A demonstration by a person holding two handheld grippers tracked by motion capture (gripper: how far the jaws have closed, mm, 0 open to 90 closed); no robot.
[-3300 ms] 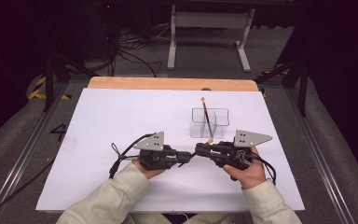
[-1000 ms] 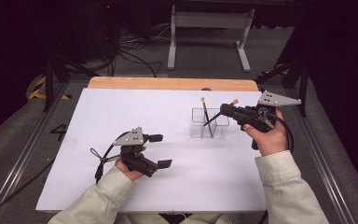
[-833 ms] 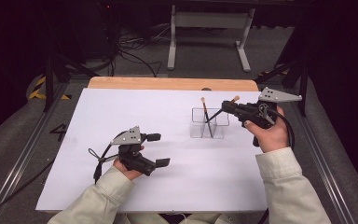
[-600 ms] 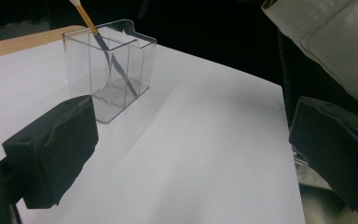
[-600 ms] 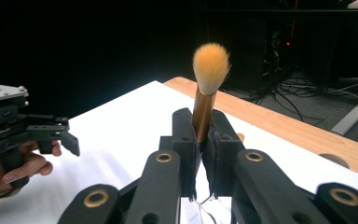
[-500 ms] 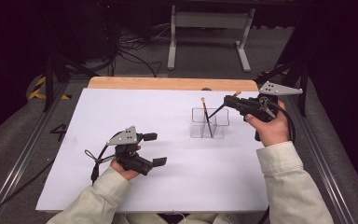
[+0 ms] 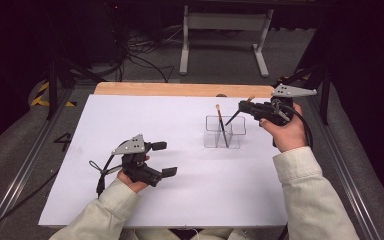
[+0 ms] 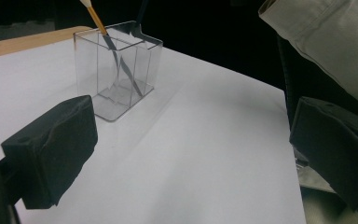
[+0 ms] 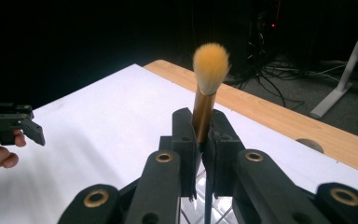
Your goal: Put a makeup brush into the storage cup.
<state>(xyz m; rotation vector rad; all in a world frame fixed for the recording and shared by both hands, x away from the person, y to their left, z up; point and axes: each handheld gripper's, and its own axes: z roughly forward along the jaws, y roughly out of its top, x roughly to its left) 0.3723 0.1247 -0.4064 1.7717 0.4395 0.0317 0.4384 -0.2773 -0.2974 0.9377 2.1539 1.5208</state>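
High cam overhead; claw cams low, sharing clear holder.

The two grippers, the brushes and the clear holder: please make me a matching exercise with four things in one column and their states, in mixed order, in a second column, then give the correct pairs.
Column one:
1. left gripper
2. right gripper
3. clear holder
4. brush with the pale tip

Column two:
A. standing in a compartment, held by nothing
B. shut on a brush with orange bristles
C. open, holding nothing, over the white sheet
D. transparent, divided inside, resting on the sheet

Pairs: 1-C, 2-B, 3-D, 4-A
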